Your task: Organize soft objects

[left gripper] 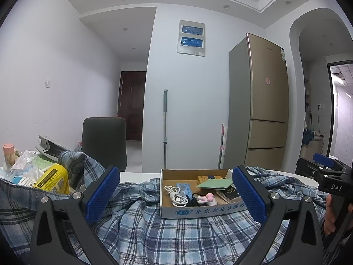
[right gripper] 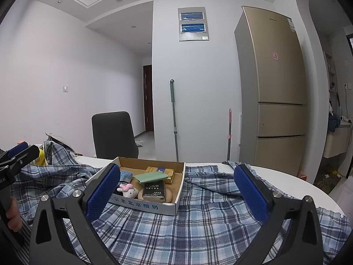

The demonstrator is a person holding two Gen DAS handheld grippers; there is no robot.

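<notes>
A blue plaid shirt [left gripper: 176, 231] lies spread and rumpled over the white table; it also shows in the right wrist view [right gripper: 198, 227]. A shallow cardboard box [left gripper: 198, 212] sits on the shirt, holding a white cable [left gripper: 176, 195], a pink and white plush toy [left gripper: 206, 198], a green pouch [left gripper: 215, 184] and small boxes. The box [right gripper: 143, 206] and plush toy [right gripper: 129, 190] also show in the right wrist view. My left gripper [left gripper: 176, 194] is open and empty, just above the shirt in front of the box. My right gripper [right gripper: 176, 195] is open and empty, above the shirt at the box's right.
A yellow package [left gripper: 53, 178], plastic bags and a jar [left gripper: 8, 154] crowd the table's left end. A dark chair [left gripper: 103, 141] stands behind the table. Two mop handles [left gripper: 165, 128] lean on the wall beside a gold fridge [left gripper: 264, 101]. The table edge [right gripper: 297, 181] curves at right.
</notes>
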